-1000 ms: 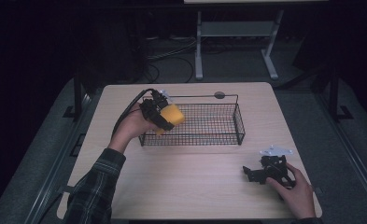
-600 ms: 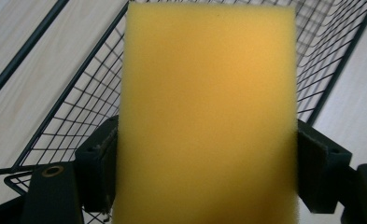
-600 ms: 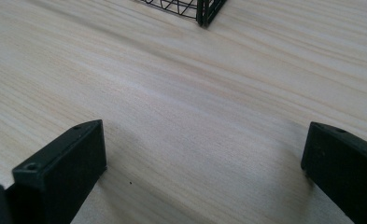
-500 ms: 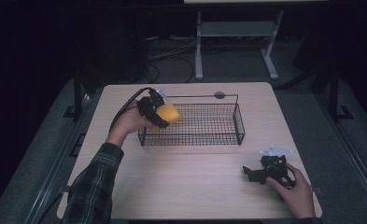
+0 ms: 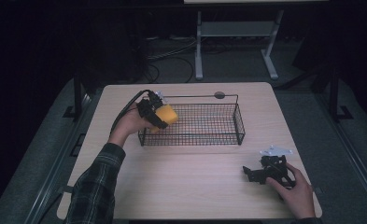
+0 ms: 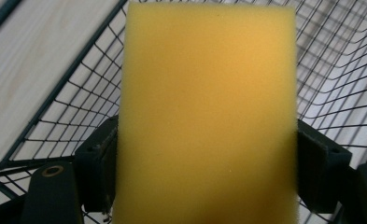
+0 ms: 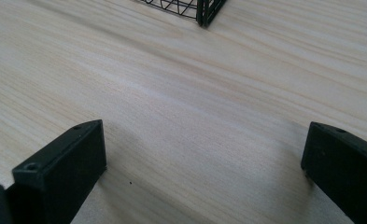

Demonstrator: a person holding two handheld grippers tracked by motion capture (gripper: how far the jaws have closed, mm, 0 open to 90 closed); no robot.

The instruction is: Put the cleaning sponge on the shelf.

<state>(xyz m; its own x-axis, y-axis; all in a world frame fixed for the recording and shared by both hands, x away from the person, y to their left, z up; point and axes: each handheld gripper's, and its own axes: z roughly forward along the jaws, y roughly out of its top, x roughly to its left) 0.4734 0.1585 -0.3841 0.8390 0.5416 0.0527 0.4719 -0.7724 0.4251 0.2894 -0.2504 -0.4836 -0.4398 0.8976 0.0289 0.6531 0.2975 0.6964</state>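
A yellow sponge (image 5: 165, 115) sits between the jaws of my left gripper (image 5: 160, 116), which is shut on it at the left end of the black wire basket (image 5: 218, 139). In the left gripper view the sponge (image 6: 209, 116) stands upright, both black pads (image 6: 97, 163) press on its sides, and the basket mesh (image 6: 330, 70) lies behind it. My right gripper (image 5: 251, 173) rests low on the table near the front right, held by a hand. Seen in the right gripper view, its jaws stand wide apart with bare wood between them (image 7: 204, 154), so it is open.
The light wooden table (image 5: 195, 186) has free room in front of the basket. A small dark round disc (image 5: 219, 94) lies at the back edge. One basket corner (image 7: 204, 11) shows in the right gripper view. Dark floor, cables and a metal stand lie beyond the table.
My left gripper with the sponge has moved down and slightly back toward the basket's left end. The right gripper has stayed in place.
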